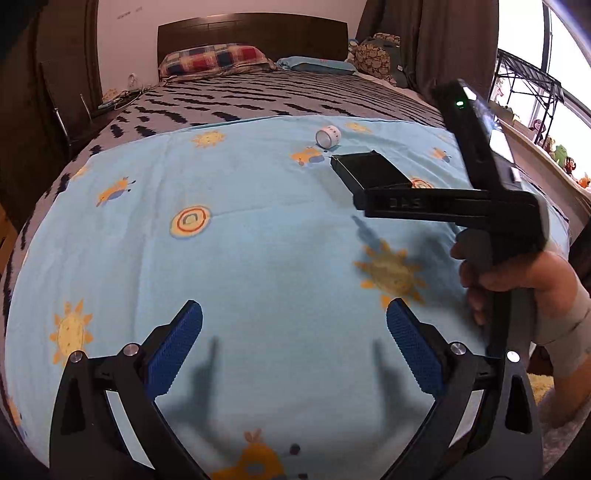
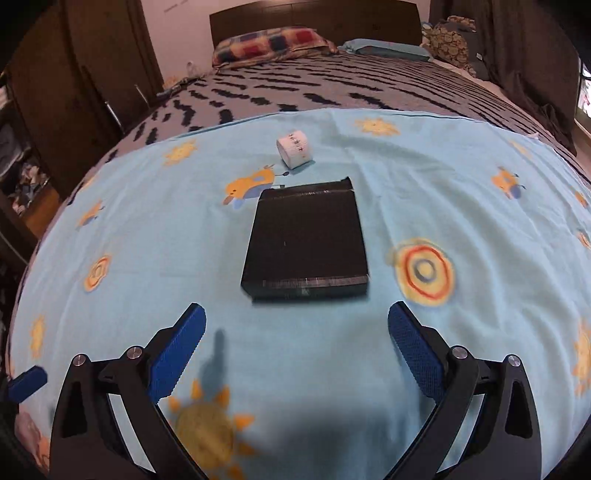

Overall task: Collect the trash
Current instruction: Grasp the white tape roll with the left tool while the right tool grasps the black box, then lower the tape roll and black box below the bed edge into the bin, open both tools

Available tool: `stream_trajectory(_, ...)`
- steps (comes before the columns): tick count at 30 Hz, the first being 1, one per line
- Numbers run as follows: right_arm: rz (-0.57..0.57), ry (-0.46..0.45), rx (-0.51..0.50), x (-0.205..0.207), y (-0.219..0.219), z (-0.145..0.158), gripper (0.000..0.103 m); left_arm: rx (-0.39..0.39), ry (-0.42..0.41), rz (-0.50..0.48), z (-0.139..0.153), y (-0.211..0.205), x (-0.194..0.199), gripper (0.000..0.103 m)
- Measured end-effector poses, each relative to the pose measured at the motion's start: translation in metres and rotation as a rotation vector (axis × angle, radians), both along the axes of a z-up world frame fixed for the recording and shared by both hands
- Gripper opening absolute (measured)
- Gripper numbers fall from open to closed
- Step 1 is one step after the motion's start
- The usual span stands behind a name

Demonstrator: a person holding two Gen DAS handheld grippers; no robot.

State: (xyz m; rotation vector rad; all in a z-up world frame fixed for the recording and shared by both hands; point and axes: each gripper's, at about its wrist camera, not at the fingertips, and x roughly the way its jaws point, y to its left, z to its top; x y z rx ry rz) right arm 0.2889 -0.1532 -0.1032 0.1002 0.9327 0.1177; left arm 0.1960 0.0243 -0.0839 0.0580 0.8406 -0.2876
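A flat black box point(image 2: 306, 242) lies on the light blue cartoon sheet point(image 2: 147, 258), taped along both short ends. Just beyond it a small white paper cup point(image 2: 294, 147) lies on its side. My right gripper point(image 2: 296, 328) is open, its blue pads straddling empty sheet just short of the box's near edge. In the left wrist view the same black box point(image 1: 369, 168) and cup point(image 1: 328, 136) lie far ahead to the right. My left gripper point(image 1: 294, 325) is open over bare sheet. The right gripper's body point(image 1: 480, 206), held by a hand point(image 1: 517, 280), partly hides the box.
The bed runs on under a grey zigzag blanket point(image 2: 332, 88) to a checked pillow point(image 2: 273, 44) and dark headboard point(image 2: 314, 16). A dark wardrobe point(image 2: 74, 74) stands left. Curtains point(image 1: 443, 40), a metal rack point(image 1: 524, 85) and a sill with toys point(image 1: 561, 158) line the right.
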Motion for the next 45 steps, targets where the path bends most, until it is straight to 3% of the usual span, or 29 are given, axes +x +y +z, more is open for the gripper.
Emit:
stream_trajectory(3, 0.015, 0.008, -0.008, 0.017, 0.005, -0.003, 0.099, 0.007, -0.003, 0.002, 0.002, 0.000, 0.014, 0.095)
stream_trajectory(7, 0.015, 0.008, -0.044, 0.029, 0.005, -0.004, 0.074, 0.005, -0.010, -0.006, 0.007, -0.004, 0.029, 0.095)
stream_trajectory(12, 0.040, -0.004, -0.035, 0.038, -0.005, 0.002, 0.073, 0.000, -0.012, -0.019, 0.013, -0.015, 0.057, 0.095)
stream_trajectory(26, -0.050, -0.109, -0.045, 0.046, -0.104, 0.045, 0.073, 0.021, -0.098, -0.075, 0.022, -0.083, 0.166, 0.094)
stream_trajectory(31, -0.030, -0.116, -0.023, 0.041, -0.125, 0.044, 0.073, -0.002, -0.018, -0.112, 0.001, -0.113, 0.213, 0.075)
stream_trajectory(36, -0.012, -0.116, -0.016, 0.035, -0.134, 0.038, 0.073, 0.034, 0.004, -0.102, -0.018, -0.129, 0.246, 0.071)
stream_trajectory(41, -0.002, -0.116, -0.004, 0.031, -0.138, 0.033, 0.073, 0.025, 0.055, -0.091, -0.033, -0.131, 0.263, 0.038)
stream_trajectory(45, 0.000, -0.116, 0.000, 0.026, -0.135, 0.035, 0.073, 0.028, 0.030, -0.083, -0.026, -0.129, 0.258, 0.036)
